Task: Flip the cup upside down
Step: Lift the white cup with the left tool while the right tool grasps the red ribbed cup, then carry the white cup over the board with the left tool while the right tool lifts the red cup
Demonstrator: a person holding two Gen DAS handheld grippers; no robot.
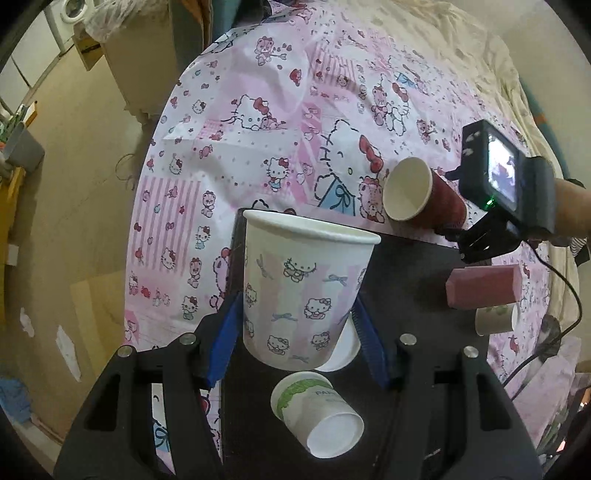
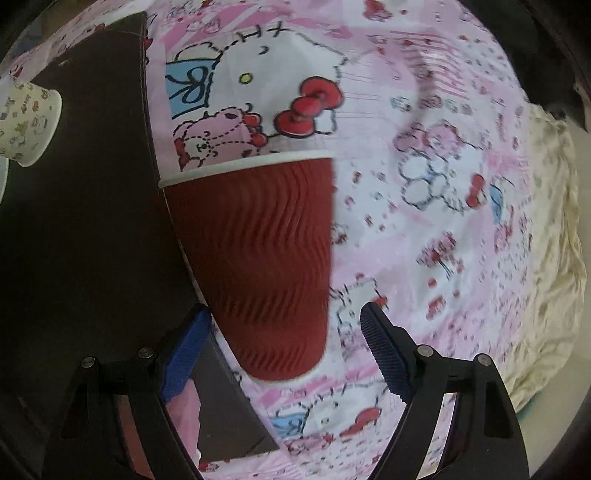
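Home bedroom: cartoon-cat bedsheet over bed, washing machine in corner, cardboard box.

White cartoon-cat paper cup held upright above dark mat; red ribbed cup, white-rimmed, tilted over the mat's edge.

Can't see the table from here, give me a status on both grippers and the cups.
Left gripper shut on the Hello Kitty cup. Right gripper open around the red cup, right pad clear. Green-banded cup lies below the left.
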